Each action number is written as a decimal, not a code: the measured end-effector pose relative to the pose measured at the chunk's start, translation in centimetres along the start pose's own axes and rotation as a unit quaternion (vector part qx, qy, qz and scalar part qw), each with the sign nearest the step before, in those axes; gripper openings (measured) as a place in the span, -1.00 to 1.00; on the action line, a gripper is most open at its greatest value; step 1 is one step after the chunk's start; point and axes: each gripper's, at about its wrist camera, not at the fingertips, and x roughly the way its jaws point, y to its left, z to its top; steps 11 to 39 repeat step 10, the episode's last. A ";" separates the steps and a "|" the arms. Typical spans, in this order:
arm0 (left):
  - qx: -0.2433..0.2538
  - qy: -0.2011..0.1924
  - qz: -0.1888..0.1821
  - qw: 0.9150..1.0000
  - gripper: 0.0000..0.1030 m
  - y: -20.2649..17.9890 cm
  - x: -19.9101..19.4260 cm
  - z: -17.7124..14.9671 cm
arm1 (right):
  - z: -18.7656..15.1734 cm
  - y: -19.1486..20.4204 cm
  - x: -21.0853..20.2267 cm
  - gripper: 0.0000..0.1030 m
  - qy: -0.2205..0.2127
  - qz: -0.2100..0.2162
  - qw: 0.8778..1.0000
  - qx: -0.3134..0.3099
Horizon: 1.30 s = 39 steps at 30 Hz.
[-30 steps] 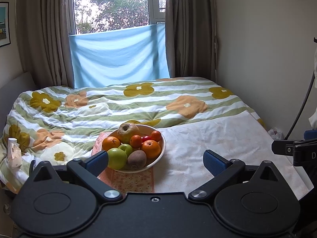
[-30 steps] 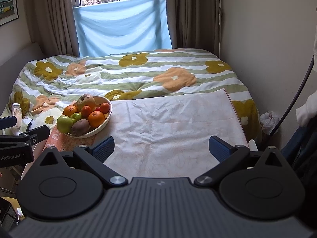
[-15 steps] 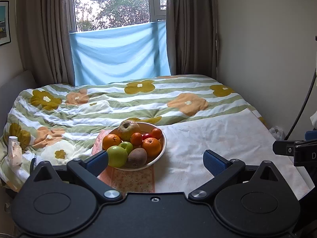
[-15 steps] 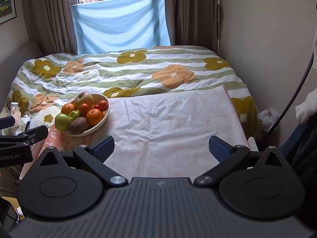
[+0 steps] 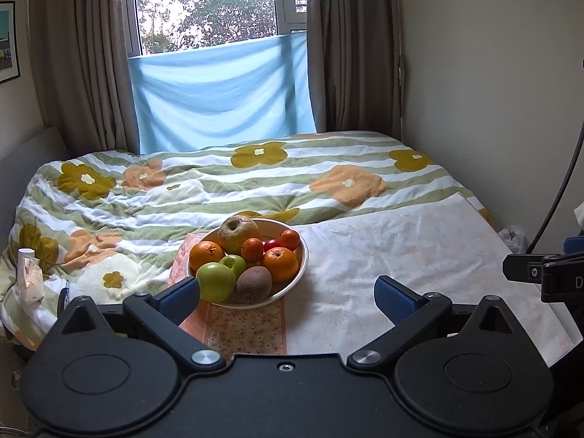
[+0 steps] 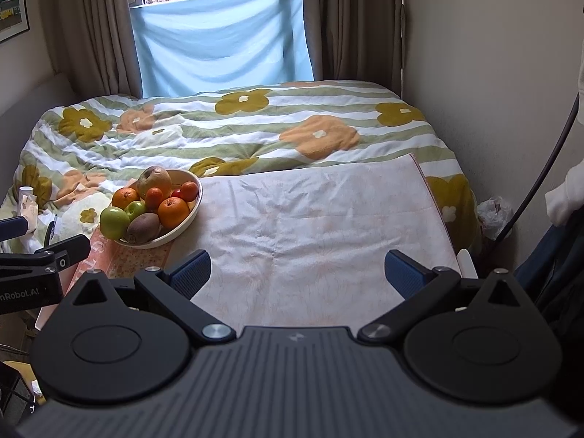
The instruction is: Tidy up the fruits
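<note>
Your fingers (image 5: 396,297) on both grippers stand spread and empty. Over the last second both views only tilted slightly; the fruit stays heaped in the bowl (image 5: 299,266) on the cloth-covered bed (image 6: 310,226), unsorted or already gathered.

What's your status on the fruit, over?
Left gripper open, empty. Right gripper open, empty. All fruit piled in bowl on patterned cloth. White cloth bare; nothing blocking.
</note>
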 end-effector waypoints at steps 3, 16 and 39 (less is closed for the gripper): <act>0.000 -0.001 0.000 1.000 1.00 0.0 0.1 0.0 | 0.0 0.0 0.0 1.00 0.000 0.000 1.000 0.000; -0.004 0.000 -0.001 1.000 1.00 0.2 0.2 0.1 | 0.0 0.0 0.0 1.00 0.000 0.001 1.000 0.000; -0.004 0.000 -0.001 1.000 1.00 0.2 0.2 0.1 | 0.0 0.0 0.0 1.00 0.000 0.001 1.000 0.000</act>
